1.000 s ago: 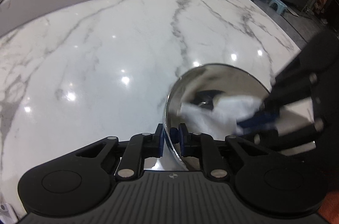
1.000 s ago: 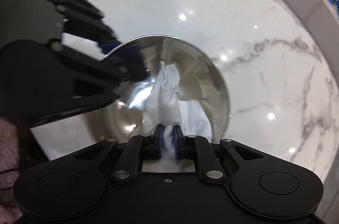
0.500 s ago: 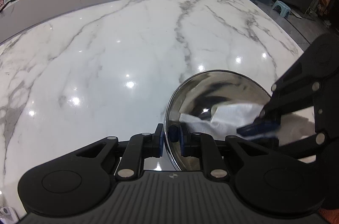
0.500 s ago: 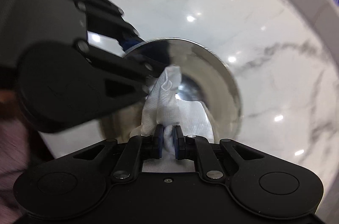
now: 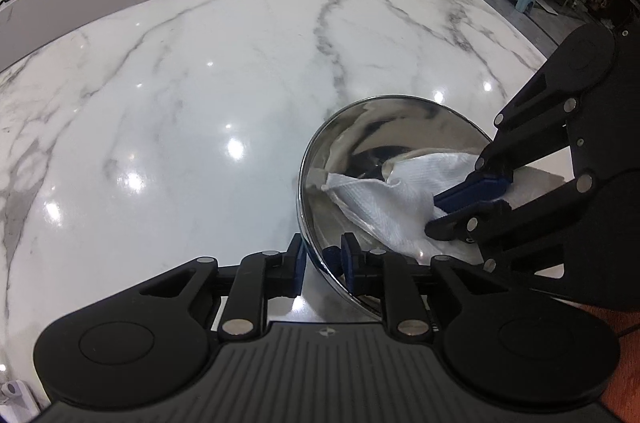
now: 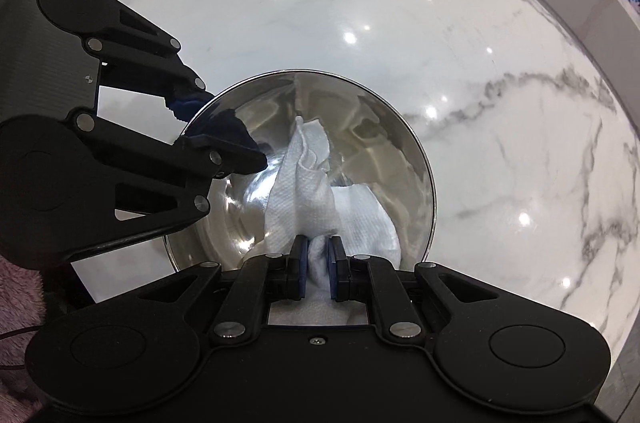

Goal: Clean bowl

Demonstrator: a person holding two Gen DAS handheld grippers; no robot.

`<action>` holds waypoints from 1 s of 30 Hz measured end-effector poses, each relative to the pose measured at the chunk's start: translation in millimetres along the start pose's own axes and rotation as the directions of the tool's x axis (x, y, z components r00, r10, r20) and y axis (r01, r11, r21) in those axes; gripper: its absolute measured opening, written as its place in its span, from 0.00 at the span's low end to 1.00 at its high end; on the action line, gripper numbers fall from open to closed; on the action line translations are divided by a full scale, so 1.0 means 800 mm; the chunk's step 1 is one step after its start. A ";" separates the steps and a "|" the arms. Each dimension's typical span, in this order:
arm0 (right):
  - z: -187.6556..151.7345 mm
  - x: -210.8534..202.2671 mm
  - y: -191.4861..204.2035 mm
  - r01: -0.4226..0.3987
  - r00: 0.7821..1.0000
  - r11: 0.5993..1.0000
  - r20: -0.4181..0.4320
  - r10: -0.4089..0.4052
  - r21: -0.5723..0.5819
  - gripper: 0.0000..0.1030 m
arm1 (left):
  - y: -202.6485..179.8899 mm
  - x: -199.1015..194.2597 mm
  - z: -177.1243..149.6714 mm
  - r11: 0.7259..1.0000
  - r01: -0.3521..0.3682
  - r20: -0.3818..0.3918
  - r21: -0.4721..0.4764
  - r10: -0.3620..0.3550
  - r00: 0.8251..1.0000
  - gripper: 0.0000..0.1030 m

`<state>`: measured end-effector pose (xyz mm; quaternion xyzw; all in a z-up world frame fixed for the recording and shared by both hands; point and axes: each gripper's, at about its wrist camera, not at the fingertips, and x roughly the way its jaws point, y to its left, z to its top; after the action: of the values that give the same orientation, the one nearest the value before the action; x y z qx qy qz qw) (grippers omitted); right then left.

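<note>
My left gripper is clamped on the near rim of the steel bowl, tipping it on the marble counter. My right gripper pinches a white paper towel (crumpled) inside the bowl.

Paper towel end hidden btwn pads.

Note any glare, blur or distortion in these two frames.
Left wrist view: sharp, ceiling-light glare dots on the marble table, edges bowed by fisheye. Right wrist view: sharp too, the steel bowl mirrors warped reflections around the paper towel, corners dark.
</note>
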<state>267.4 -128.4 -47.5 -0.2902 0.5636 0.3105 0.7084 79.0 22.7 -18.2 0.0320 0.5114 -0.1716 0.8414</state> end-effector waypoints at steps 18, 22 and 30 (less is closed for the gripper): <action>-0.003 0.015 -0.047 -0.166 0.986 0.984 0.022 0.164 0.066 0.09 | 0.002 0.006 0.014 0.999 -0.018 0.055 -0.035 0.020 0.998 0.12; -0.004 0.022 -0.045 -0.001 1.000 0.998 -0.022 0.000 -0.062 0.09 | 0.003 0.006 0.014 0.999 -0.018 0.052 -0.031 0.020 0.998 0.12; -0.008 0.038 -0.061 0.139 0.990 0.982 0.003 -0.139 -0.129 0.09 | -0.003 0.010 0.005 0.999 0.041 -0.024 0.013 -0.040 0.999 0.26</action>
<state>306.4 -160.9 -75.2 -0.3750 0.5229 0.2952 0.7063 84.8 17.1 -22.9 0.0292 0.5208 -0.1915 0.8314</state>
